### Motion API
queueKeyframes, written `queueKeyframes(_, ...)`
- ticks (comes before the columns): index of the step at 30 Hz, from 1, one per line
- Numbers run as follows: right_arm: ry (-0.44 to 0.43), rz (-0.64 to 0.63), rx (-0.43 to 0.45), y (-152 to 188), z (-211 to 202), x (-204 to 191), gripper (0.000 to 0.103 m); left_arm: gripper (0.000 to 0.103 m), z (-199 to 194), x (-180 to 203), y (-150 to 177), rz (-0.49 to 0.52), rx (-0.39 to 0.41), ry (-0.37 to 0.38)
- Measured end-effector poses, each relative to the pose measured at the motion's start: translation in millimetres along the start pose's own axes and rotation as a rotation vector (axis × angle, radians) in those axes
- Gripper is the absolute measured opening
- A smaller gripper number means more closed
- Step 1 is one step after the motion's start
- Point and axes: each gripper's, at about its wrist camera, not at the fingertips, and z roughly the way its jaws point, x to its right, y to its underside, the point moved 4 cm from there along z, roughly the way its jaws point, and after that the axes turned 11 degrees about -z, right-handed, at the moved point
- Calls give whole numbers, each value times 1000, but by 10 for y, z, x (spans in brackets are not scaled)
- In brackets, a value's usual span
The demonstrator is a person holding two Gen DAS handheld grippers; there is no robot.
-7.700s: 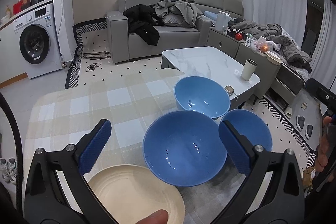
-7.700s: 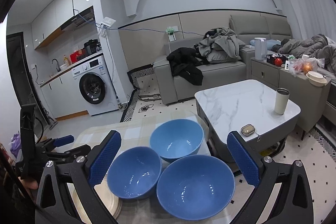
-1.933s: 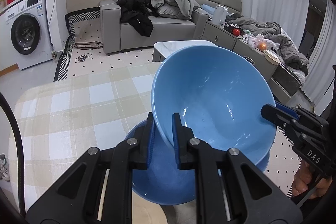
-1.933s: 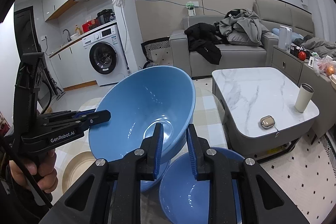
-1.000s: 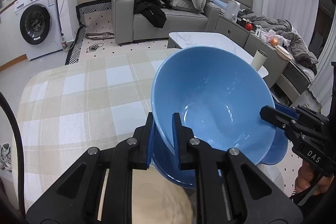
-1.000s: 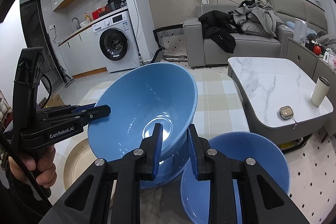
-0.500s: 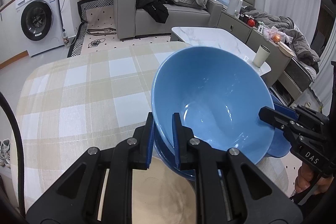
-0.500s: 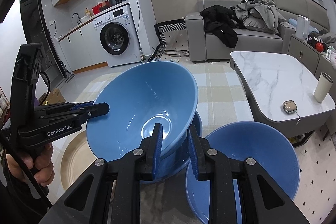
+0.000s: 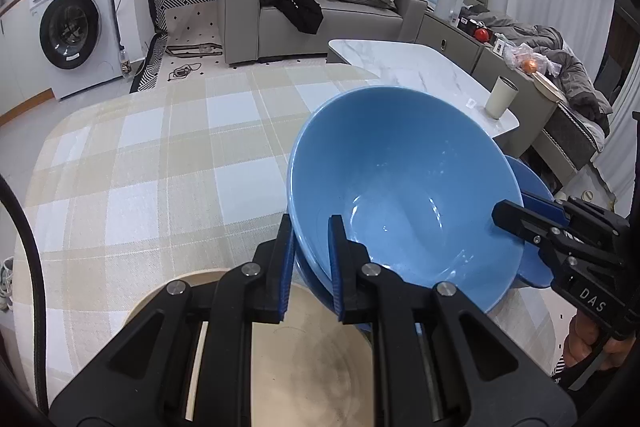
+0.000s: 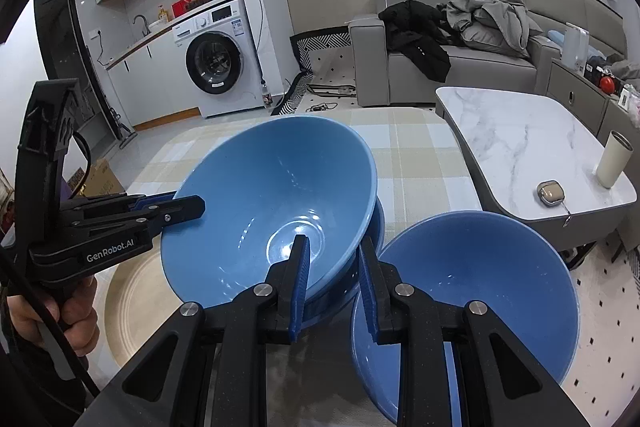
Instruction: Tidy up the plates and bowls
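White lettering "GenRobot.AI" runs along the side of the left gripper (image 10: 188, 205), and "DAS" is printed on the body of the right gripper (image 9: 508, 217) near the hand (image 9: 588, 341) that holds it. Both tools reach in low over the checked desk (image 9: 140, 163) from opposite sides, each gripped pistol-style, the left hand (image 10: 60, 315) wrapped around its handle. Both sets of jaws are closed on the rim of the same tilted blue bowl (image 10: 272, 203): one blue pad inside the bowl, the other outside, on the near wall in each wrist view. This bowl sits tipped inside a second blue bowl (image 10: 378, 219) whose rim shows just beneath it. A third blue bowl (image 10: 472, 279) stands just right of the right jaws, beside the stacked pair. A cream plate (image 9: 312, 359) lies directly under the left jaws, its edge next to the stack. Beyond, a marble coffee table (image 10: 516, 143) carries a cream tumbler (image 10: 614, 159).
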Motion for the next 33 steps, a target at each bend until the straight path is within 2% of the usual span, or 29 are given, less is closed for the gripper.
queueKeyframes(17, 70, -65, -30, 91, 84, -111, 25, 12, 168, 23, 132, 29, -10, -50)
queueKeyframes(33, 81, -75, -50, 105, 135, -147, 26, 14, 218, 30, 204, 56, -11, -83)
